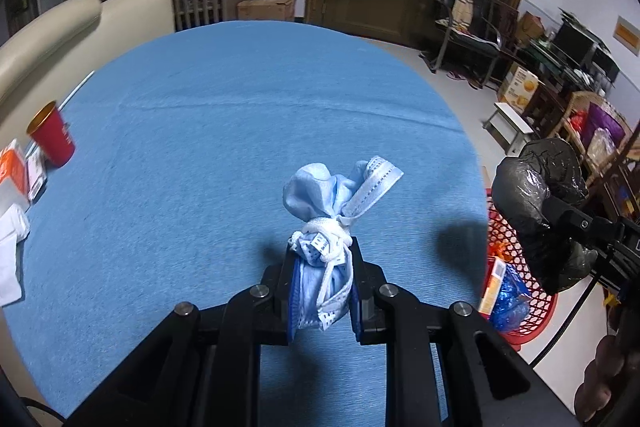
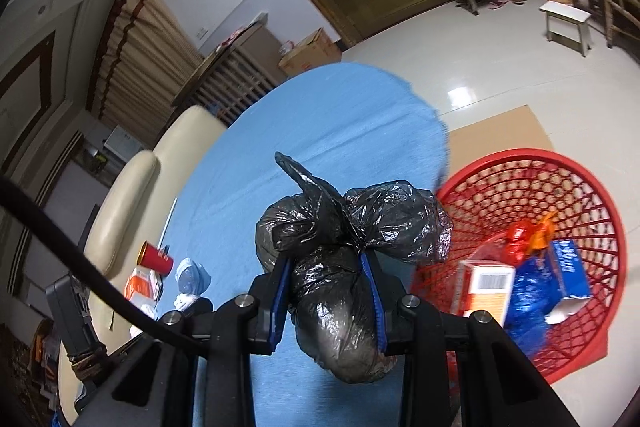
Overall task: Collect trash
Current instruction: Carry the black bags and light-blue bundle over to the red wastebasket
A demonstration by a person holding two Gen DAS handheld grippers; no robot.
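My left gripper [image 1: 320, 267] is shut on a balled-up blue face mask [image 1: 328, 203] tied with its white straps, held above the blue table [image 1: 200, 131]. My right gripper [image 2: 328, 275] is shut on a knotted black plastic bag [image 2: 344, 251], held near the table's right edge beside the red mesh basket [image 2: 560, 179]. The black bag also shows in the left wrist view [image 1: 536, 195], with the red basket [image 1: 532, 311] below it. The mask and left gripper show small in the right wrist view [image 2: 192, 277].
The basket holds an orange-white carton [image 2: 486, 291], blue wrappers [image 2: 532, 295] and red-orange wrappers. A red paper cup [image 1: 52, 139], an orange box [image 1: 12, 163] and white tissue [image 1: 10, 231] lie at the table's left edge. A cream sofa [image 1: 60, 35] stands behind.
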